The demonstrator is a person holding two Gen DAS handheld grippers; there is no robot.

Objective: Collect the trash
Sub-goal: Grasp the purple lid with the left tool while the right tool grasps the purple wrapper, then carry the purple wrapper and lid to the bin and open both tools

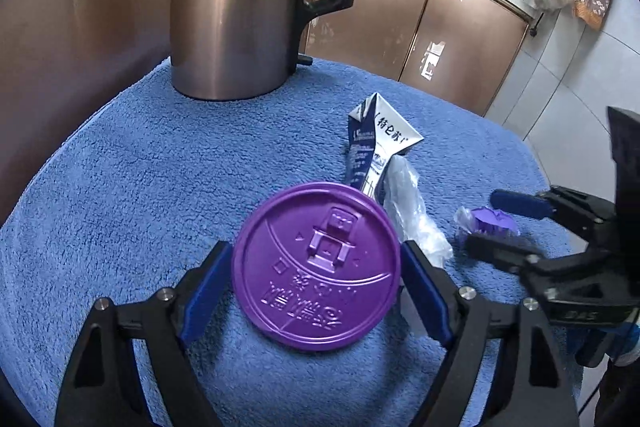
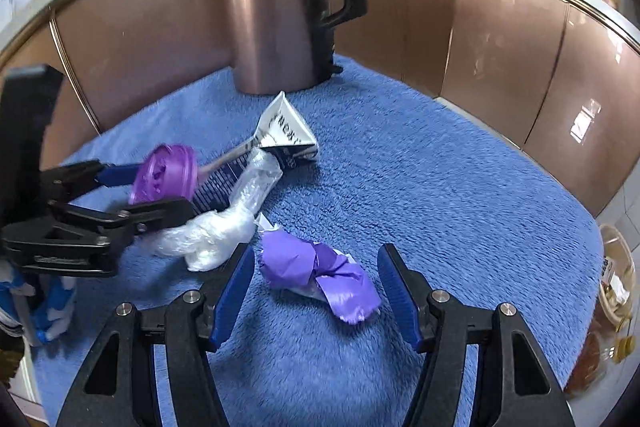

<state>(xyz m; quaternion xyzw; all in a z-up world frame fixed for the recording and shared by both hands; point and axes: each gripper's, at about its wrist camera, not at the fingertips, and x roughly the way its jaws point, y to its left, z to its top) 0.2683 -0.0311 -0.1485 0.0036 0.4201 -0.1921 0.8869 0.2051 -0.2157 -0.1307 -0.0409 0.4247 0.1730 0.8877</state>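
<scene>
On the blue towel covering the bench [image 2: 460,195], nothing looks collected yet. Nearest, the right gripper [image 2: 316,287] stands released, its fingers [image 2: 236,291] either side of the crumpled purple wrapper [image 2: 316,271] without pressing it. At ten o'clock the left gripper [image 1: 316,267] is clenched on the purple lid [image 1: 316,263], which looks lifted off the towel. Beyond lie clear plastic film [image 2: 224,227] and a flattened milk carton [image 2: 286,135], untouched. Farthest, at twelve o'clock, stands a kettle [image 2: 276,23]. No bin is visible.
</scene>
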